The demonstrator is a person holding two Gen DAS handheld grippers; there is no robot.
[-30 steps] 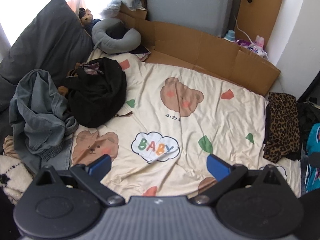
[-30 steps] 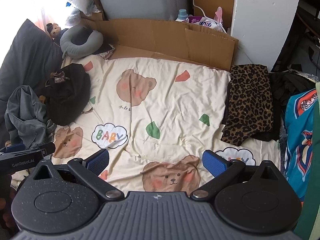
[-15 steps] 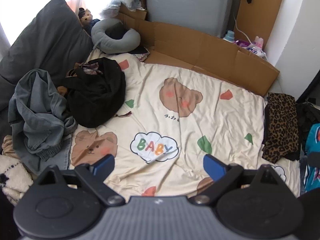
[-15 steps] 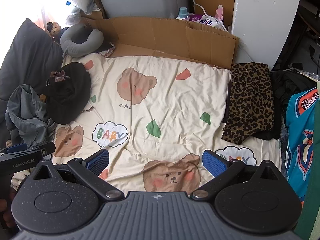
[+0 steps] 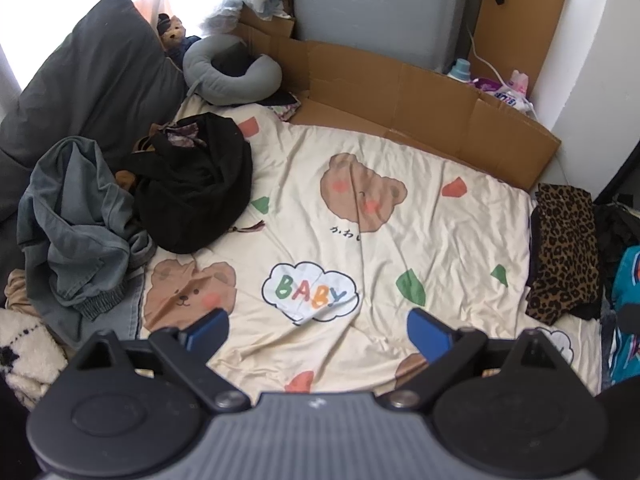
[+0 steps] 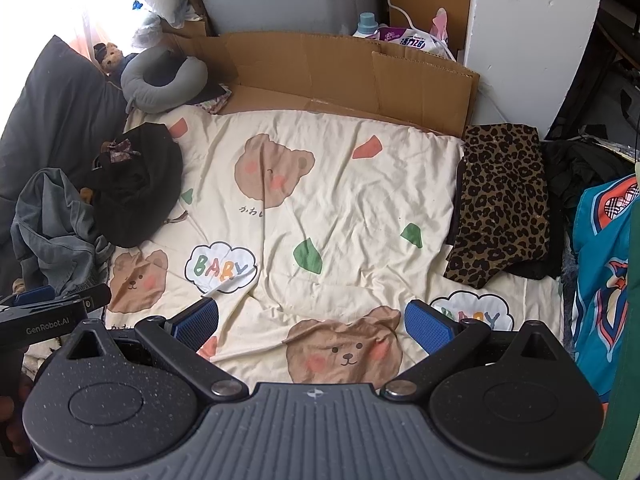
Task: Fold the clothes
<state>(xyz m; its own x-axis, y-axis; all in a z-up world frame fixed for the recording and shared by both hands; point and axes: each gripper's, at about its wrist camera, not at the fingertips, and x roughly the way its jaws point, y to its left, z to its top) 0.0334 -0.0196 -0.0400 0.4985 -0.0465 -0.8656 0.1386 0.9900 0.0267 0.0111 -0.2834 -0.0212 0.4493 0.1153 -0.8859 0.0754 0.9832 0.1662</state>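
Observation:
A heap of unfolded clothes lies at the bed's left: a grey-blue garment and a black garment. A folded leopard-print garment lies at the right edge on dark clothes. My left gripper is open and empty above the cream bear-print sheet, near its front. It also shows in the right wrist view, at the far left. My right gripper is open and empty above the sheet's front.
Cardboard lines the far side of the bed. A dark pillow, a grey neck pillow and a small teddy sit at the far left. Teal patterned fabric hangs at the right. A fuzzy white item lies at near left.
Both grippers have drifted slightly; the view has shifted a little. Both stay open and empty. The clothes have not moved.

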